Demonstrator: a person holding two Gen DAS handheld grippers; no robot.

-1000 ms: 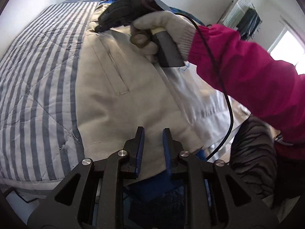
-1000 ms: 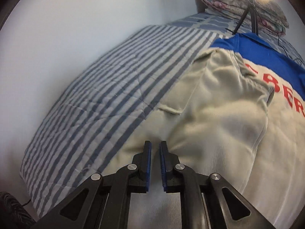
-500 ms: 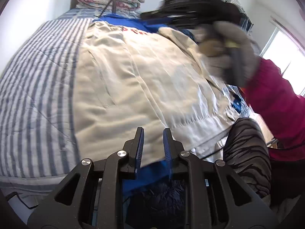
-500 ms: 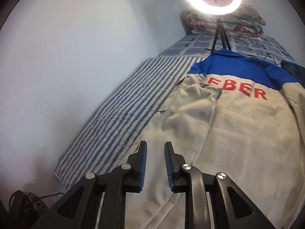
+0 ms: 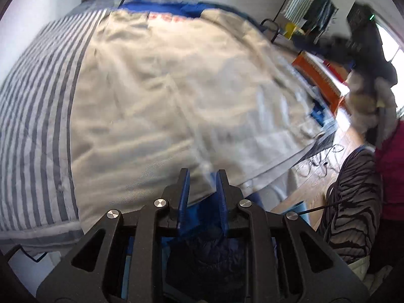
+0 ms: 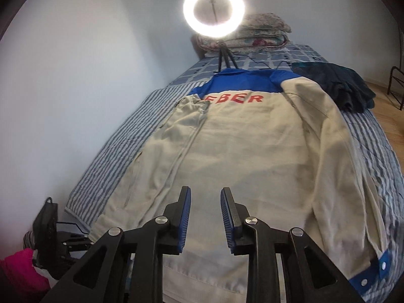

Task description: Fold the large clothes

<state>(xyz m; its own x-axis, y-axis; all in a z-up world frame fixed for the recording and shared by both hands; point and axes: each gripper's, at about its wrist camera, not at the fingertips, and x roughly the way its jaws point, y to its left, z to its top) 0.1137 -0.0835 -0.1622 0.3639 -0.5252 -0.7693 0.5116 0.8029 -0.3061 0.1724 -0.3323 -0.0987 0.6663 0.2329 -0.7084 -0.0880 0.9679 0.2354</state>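
A large beige jacket [image 6: 247,151] with a blue yoke and red letters lies back-up on the striped bed; its left side is folded in over the back. It also shows in the left wrist view [image 5: 176,96]. My right gripper [image 6: 205,197] is open and empty, held above the jacket's hem. My left gripper [image 5: 202,179] is open a little and empty at the hem's near edge. The right gripper [image 5: 363,50] appears blurred at the right in the left wrist view. A blue cuff [image 6: 373,270] lies at the lower right.
A striped quilt [image 6: 121,156] covers the bed beside a white wall. A ring light on a tripod [image 6: 214,10] and folded blankets [image 6: 260,27] stand at the head. Dark clothes [image 6: 338,85] lie at the right. Wooden floor and a rack [image 5: 303,5] lie beyond.
My right gripper has pulled back from the folded left side toward the hem and opened wider. The left gripper has stayed near the hem.
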